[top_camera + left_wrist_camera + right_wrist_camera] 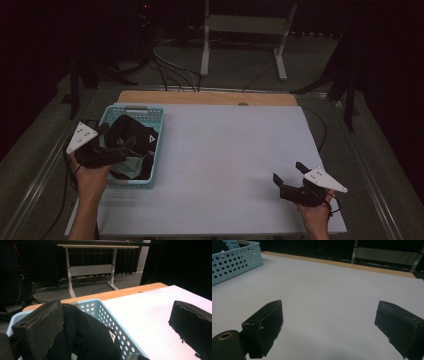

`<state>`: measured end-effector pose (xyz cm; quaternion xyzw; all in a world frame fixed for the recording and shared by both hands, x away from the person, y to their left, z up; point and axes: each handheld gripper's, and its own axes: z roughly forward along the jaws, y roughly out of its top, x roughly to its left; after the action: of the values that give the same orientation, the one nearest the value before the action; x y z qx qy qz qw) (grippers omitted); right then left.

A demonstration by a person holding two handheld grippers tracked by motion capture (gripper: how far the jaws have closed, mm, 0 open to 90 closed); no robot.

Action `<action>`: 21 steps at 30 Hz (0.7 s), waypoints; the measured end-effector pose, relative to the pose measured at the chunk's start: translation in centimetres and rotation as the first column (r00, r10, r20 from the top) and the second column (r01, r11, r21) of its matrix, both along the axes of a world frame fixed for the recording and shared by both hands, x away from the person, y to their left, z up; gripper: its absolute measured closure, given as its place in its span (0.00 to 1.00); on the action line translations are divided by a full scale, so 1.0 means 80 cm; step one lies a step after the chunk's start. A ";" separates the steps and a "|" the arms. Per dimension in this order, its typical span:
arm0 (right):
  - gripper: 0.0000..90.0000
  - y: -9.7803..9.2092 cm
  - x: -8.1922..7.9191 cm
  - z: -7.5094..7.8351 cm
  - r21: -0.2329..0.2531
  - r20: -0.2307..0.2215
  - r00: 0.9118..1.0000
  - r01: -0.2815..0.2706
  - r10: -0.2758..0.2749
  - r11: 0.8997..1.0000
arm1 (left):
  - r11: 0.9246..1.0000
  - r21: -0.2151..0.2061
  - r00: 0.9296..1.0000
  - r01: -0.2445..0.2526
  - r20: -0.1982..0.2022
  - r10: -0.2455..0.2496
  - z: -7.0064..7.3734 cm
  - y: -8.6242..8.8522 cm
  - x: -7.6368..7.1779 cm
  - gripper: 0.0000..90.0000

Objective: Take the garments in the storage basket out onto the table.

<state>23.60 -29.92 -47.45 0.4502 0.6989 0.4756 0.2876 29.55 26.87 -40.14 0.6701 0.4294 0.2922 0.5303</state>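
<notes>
A light blue perforated basket [158, 150] stands at the table's left and holds a black garment [131, 134] bearing a small white triangle logo [111, 336]. My left gripper [122, 145] hovers over the basket's near-left part, open, its jaws wide on either side of the garment [85, 340] and the basket wall [110, 315], gripping nothing. My right gripper [289, 173] is low over the white table top [225, 160] at the near right. It is open, with bare table between its jaws [332, 327].
A greyish-green cloth [131, 165] lies under the black garment in the basket [234, 260]. The table's wooden back edge [200, 97] shows past the white top. A white desk frame [240, 25] and floor cables [170, 70] lie beyond in the dark room.
</notes>
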 end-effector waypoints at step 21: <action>0.09 0.001 0.000 -0.001 -0.002 -0.005 1.000 -0.003 0.003 1.000 | 0.999 0.041 0.999 -0.004 -0.032 0.005 0.009 -0.001 0.030 0.00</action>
<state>23.63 -29.88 -47.51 0.4500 0.7007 0.4740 0.2859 31.91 26.80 -39.45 0.6845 0.4332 0.2914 0.5088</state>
